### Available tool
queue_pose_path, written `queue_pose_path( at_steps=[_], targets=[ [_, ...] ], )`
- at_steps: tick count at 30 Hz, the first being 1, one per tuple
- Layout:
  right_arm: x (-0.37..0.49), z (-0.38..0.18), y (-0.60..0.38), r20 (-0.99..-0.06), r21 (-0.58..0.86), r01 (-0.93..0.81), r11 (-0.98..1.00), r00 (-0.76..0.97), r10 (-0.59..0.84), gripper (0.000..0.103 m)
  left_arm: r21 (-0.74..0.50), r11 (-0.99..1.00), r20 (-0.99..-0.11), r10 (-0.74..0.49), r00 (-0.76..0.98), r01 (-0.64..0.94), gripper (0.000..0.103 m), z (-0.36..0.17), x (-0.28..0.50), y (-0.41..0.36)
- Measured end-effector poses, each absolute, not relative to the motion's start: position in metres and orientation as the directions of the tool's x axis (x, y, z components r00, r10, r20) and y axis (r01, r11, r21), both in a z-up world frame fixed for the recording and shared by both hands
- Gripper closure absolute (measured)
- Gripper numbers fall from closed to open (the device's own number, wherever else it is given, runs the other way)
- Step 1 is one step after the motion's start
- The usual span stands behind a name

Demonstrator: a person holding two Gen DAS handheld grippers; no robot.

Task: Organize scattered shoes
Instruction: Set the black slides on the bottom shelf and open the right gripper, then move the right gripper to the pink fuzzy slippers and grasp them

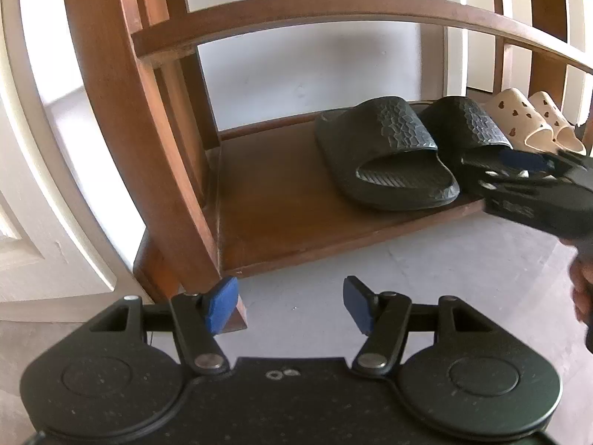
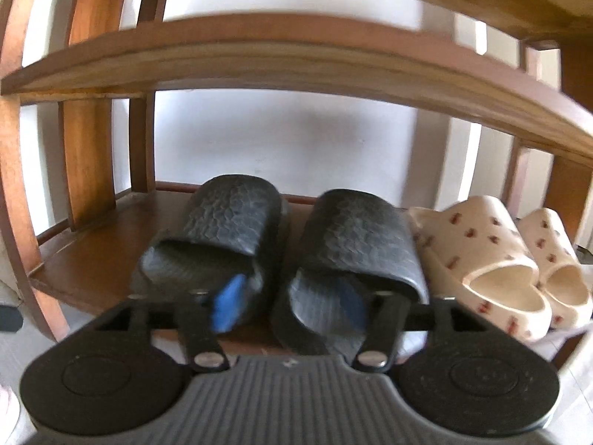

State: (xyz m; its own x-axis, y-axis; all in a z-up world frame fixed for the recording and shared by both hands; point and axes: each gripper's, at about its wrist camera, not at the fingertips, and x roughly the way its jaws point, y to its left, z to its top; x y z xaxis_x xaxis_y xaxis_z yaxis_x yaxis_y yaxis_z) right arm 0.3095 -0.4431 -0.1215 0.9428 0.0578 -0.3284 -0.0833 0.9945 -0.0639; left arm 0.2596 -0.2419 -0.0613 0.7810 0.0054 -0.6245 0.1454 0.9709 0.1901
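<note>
— Where are the shoes?
— On the bottom shelf (image 1: 281,200) of the wooden rack: the black slides (image 2: 226,237) side by side, heels out, the cream slides (image 2: 478,259) just to their right. All four sit in a row.
— So it's finished?
— I can't say — it fits a pair just set down as well as one about to be nudged straight.
— And the tongs?
— The right tongs (image 2: 292,302) are spread wide at the black pair's heels, gripping nothing; whether they touch, I can't tell. The left tongs (image 1: 291,302) hang back over the floor, also wide and empty.
</note>
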Motion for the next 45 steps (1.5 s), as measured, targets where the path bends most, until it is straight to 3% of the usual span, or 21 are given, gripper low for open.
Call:
queue_pose_path(
  at_steps=[4, 9, 12, 14, 20, 22, 26, 31, 36, 41, 42, 44, 45],
  targets=[
    [0.281, -0.117, -0.453, -0.331, -0.018, -0.105, 0.994, 0.939, 0.093, 0.037, 0.215, 0.965, -0.616, 0.017, 0.787, 0.148, 0.040, -0.054, 0.250, -0.233],
    [0.238, -0.115, -0.445, -0.429, 0.117, -0.238, 0.964, 0.863, 0.265, 0.039, 0.247, 0.957, -0.605, 0.031, 0.795, 0.151, 0.040, -0.045, 0.238, -0.221],
    [0.218, -0.115, -0.413, -0.528, 0.173, -0.392, 0.904, 0.737, 0.421, 0.071, 0.289, 0.949, -0.586, 0.073, 0.807, 0.124, 0.040, -0.035, 0.224, -0.198],
    [0.213, -0.112, -0.394, -0.562, 0.230, -0.465, 0.855, 0.653, 0.507, 0.071, 0.320, 0.942, -0.567, 0.104, 0.817, 0.103, 0.040, -0.028, 0.215, -0.181],
    [0.212, -0.096, -0.311, -0.619, 0.397, -0.574, 0.716, 0.409, 0.671, 0.067, 0.337, 0.941, -0.539, 0.179, 0.823, 0.016, 0.040, -0.010, 0.184, -0.128],
    [0.219, -0.094, -0.290, -0.646, 0.435, -0.560, 0.706, 0.353, 0.677, 0.053, 0.325, 0.946, -0.537, 0.187, 0.823, -0.003, 0.040, -0.008, 0.174, -0.114],
    [0.233, -0.101, -0.224, -0.740, 0.440, -0.515, 0.735, 0.256, 0.622, 0.044, 0.298, 0.954, -0.531, 0.194, 0.825, -0.033, 0.040, -0.006, 0.162, -0.094],
    [0.245, -0.117, -0.182, -0.813, 0.397, -0.399, 0.827, 0.265, 0.518, 0.037, 0.242, 0.969, -0.536, 0.176, 0.826, -0.049, 0.040, -0.007, 0.162, -0.079],
    [0.259, -0.143, -0.163, -0.855, 0.417, -0.175, 0.892, 0.258, 0.450, 0.037, 0.241, 0.970, -0.528, 0.156, 0.835, -0.029, 0.040, -0.009, 0.160, -0.068],
    [0.268, -0.155, -0.155, -0.863, 0.359, -0.161, 0.919, 0.318, 0.393, 0.035, 0.213, 0.976, -0.553, 0.155, 0.818, -0.041, 0.040, -0.014, 0.164, -0.059],
    [0.268, -0.155, -0.150, -0.857, 0.336, -0.200, 0.921, 0.342, 0.386, 0.040, 0.207, 0.977, -0.557, 0.153, 0.817, -0.042, 0.040, -0.015, 0.164, -0.058],
    [0.265, -0.150, -0.142, -0.846, 0.272, -0.331, 0.903, 0.365, 0.389, 0.077, 0.203, 0.978, -0.556, 0.148, 0.818, -0.039, 0.040, -0.014, 0.163, -0.058],
    [0.261, -0.147, -0.143, -0.833, 0.257, -0.400, 0.880, 0.370, 0.412, 0.085, 0.204, 0.978, -0.552, 0.141, 0.822, -0.031, 0.040, -0.013, 0.162, -0.060]
  ],
)
